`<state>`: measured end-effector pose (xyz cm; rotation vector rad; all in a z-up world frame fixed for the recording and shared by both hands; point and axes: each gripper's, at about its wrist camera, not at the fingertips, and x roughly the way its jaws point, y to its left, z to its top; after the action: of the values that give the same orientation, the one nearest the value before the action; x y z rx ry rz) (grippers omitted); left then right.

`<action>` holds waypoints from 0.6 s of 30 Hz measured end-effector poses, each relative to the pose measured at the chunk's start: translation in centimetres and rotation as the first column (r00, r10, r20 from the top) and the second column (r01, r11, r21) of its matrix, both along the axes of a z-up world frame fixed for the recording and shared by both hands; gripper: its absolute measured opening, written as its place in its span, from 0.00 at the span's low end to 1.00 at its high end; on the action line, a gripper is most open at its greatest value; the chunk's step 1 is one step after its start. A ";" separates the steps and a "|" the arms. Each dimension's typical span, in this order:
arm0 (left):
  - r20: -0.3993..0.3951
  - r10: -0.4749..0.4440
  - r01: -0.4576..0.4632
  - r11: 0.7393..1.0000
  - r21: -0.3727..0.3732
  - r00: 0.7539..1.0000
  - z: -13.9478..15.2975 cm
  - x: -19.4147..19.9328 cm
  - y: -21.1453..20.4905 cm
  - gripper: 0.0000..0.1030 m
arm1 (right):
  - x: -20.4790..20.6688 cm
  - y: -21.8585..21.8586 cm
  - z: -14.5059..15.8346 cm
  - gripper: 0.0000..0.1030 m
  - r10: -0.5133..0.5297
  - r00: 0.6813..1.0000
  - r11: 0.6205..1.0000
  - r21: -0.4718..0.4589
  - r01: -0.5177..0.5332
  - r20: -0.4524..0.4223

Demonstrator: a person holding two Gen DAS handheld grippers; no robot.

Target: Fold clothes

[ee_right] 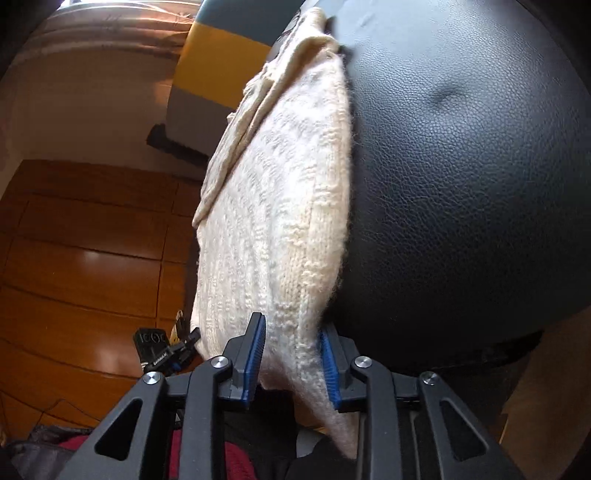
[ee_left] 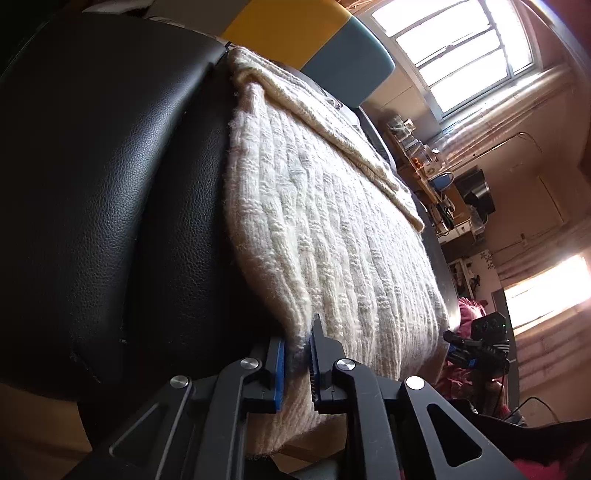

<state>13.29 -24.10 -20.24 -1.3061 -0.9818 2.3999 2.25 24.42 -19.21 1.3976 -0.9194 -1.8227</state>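
Pinching the near edge of the cream knit sweater (ee_left: 325, 221) with the left gripper (ee_left: 297, 332), at 6 o'clock in the left wrist view. Pressing both blue pads (ee_left: 280, 369) into the fabric, with only a thin fold of knit between them. Draping the rest of that sweater up towards 12 o'clock over the black leather seat (ee_left: 110, 184), with a folded-over layer lying along its 2 o'clock side. Showing a yellow and teal cushion (ee_left: 295, 29) at 12 o'clock and a bright window (ee_left: 461, 48) at 1 o'clock.

Straddling another near corner of the sweater with the right gripper (ee_right: 291, 326), at 6 o'clock in the right wrist view. Standing wider here, with a thick bunch of knit filling the gap and touching both pads. Cannot tell whether actually squeezing or just resting against it. Letting a loose tail of knit hang past the pads towards 6 o'clock. Resting the sweater against the black seat at 3 o'clock, with the wooden floor (ee_right: 74, 258) at 9 o'clock.
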 end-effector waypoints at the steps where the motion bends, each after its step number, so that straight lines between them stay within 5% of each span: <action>1: 0.004 0.001 -0.001 1.000 0.009 1.000 -0.1 0.0 -0.1 0.10 | 0.0 -0.4 0.4 0.28 0.016 1.000 0.999 0.039 -0.015 -0.023; 4: 0.003 0.008 -0.008 1.000 0.030 1.000 -0.3 -0.1 -0.5 0.11 | -0.2 -1.3 1.3 0.28 0.032 0.999 0.993 0.115 -0.029 -0.022; 9: 0.007 0.015 -0.015 0.999 0.038 1.000 -0.3 -0.1 -0.4 0.11 | -0.6 -1.3 1.2 0.21 0.011 0.999 0.995 0.102 -0.008 -0.030; 10: 0.007 0.015 -0.016 0.999 0.040 1.000 -0.3 -0.1 -0.4 0.11 | -0.4 -1.6 1.5 0.11 0.018 0.999 0.989 0.150 -0.011 -0.050; 18: -0.013 -0.007 0.006 0.999 -0.038 1.000 0.3 -0.2 0.4 0.10 | 0.6 -4.0 4.0 0.09 0.104 0.985 0.922 0.385 -0.042 -0.141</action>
<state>13.12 -23.68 -19.98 -1.3029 -0.9313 2.4304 2.80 20.39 -15.24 1.4622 -0.4368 -2.0969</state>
